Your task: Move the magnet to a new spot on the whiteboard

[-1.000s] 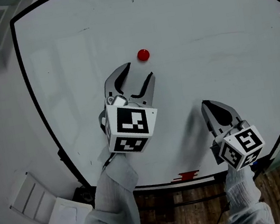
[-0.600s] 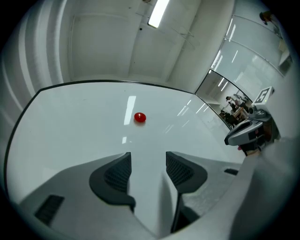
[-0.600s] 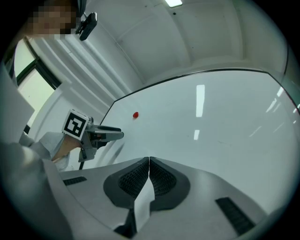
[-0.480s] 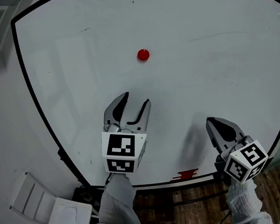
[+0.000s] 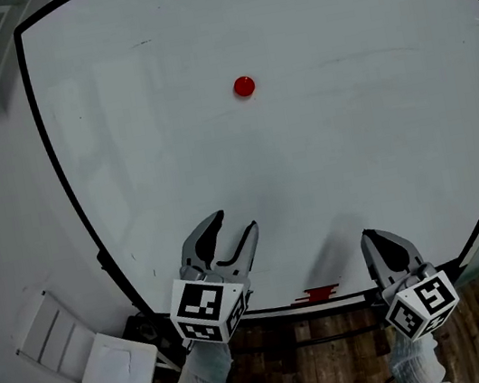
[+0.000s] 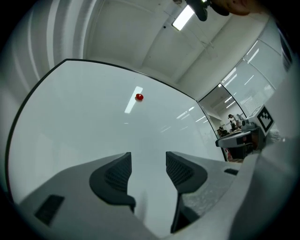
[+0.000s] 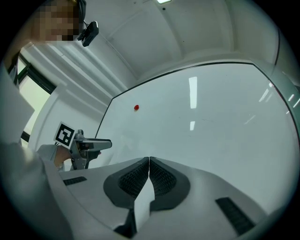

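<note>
left tool (image 5: 233,224) has backed off the round glossy red magnet (image 5: 244,86), jaws apart; right tool (image 5: 374,238) closed.

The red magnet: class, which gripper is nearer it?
Left. The left gripper is below the magnet, slightly left; the right gripper is farther, low and right.

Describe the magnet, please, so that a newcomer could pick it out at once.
Find the large whiteboard framed by a thin black border. The magnet sits alone in its upper middle. It is a small round red disc with only bare white around it.
</note>
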The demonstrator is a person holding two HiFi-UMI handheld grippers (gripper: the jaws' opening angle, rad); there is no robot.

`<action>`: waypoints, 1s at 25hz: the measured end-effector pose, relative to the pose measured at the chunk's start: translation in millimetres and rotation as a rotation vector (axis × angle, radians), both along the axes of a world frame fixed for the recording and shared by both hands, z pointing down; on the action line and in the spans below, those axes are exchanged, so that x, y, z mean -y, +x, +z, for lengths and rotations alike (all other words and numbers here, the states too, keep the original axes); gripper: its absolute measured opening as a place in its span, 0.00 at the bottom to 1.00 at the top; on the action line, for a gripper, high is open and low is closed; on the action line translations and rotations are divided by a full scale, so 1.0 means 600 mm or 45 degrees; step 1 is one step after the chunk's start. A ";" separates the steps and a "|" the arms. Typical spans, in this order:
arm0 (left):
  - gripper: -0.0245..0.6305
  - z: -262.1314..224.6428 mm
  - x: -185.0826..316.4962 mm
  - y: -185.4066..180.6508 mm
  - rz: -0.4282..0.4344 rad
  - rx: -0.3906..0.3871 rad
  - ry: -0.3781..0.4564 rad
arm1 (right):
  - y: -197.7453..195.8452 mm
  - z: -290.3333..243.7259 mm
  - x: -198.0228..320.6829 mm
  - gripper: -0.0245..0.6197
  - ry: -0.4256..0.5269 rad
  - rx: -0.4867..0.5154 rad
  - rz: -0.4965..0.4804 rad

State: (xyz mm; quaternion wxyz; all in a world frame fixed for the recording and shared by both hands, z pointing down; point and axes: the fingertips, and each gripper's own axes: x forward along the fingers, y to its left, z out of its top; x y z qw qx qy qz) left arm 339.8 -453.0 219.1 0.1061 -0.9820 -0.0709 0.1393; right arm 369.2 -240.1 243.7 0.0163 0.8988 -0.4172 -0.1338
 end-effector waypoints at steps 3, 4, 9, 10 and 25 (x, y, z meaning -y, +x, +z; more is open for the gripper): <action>0.39 0.042 -0.007 -0.017 0.008 0.046 -0.007 | -0.011 0.021 -0.005 0.08 -0.009 0.019 0.014; 0.39 0.054 -0.010 -0.024 0.009 0.058 -0.012 | -0.013 0.028 -0.007 0.08 -0.008 0.028 0.015; 0.39 0.100 -0.024 -0.047 0.031 0.111 -0.058 | -0.019 0.065 -0.015 0.08 0.008 0.078 0.032; 0.39 0.110 -0.026 -0.049 0.036 0.124 -0.069 | -0.020 0.074 -0.015 0.08 0.006 0.082 0.040; 0.38 0.253 -0.017 -0.098 0.034 0.248 -0.302 | -0.039 0.161 -0.021 0.08 0.086 0.205 0.162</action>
